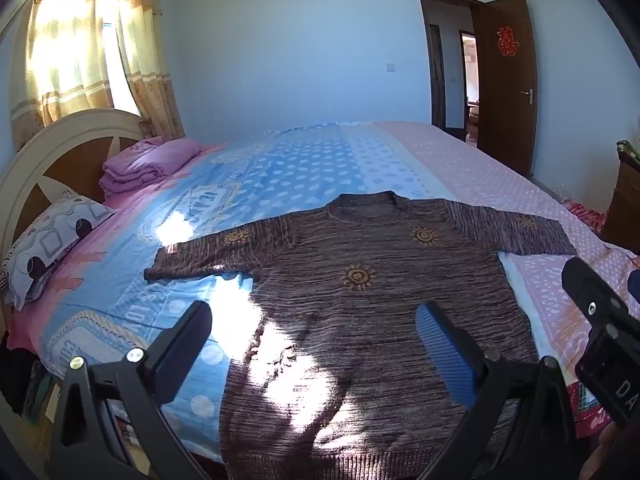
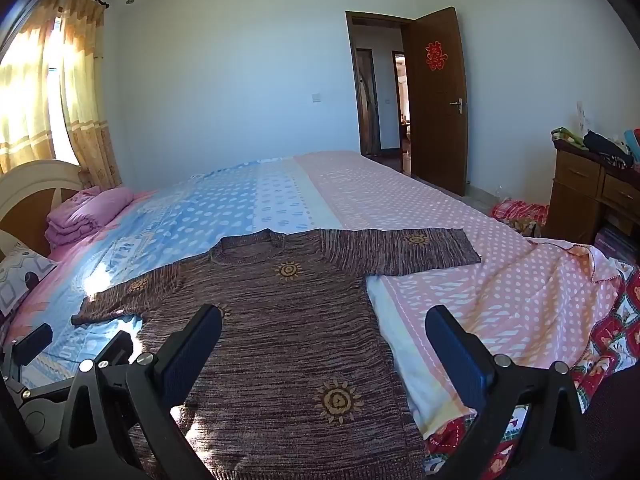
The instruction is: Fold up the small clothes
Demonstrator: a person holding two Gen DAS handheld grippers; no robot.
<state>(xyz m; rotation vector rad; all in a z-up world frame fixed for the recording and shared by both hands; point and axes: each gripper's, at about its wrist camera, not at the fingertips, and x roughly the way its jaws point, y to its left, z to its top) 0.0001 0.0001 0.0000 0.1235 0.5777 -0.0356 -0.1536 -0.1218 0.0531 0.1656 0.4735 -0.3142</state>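
A brown knitted sweater [image 1: 360, 300] with orange sun motifs lies flat on the bed, both sleeves spread out, hem toward me. It also shows in the right wrist view [image 2: 280, 340]. My left gripper [image 1: 316, 320] is open and empty, held above the sweater's lower body. My right gripper [image 2: 324, 328] is open and empty, above the sweater's lower right side. The right gripper also shows at the right edge of the left wrist view [image 1: 600, 320]. The left gripper shows at the lower left of the right wrist view [image 2: 60, 360].
The bed [image 1: 280, 168] has a blue and pink dotted cover. Folded pink bedding [image 1: 148, 160] and a patterned pillow [image 1: 52, 240] lie by the headboard [image 1: 60, 148] at left. A wooden dresser [image 2: 588, 192] stands at right. An open door [image 2: 436, 100] is behind.
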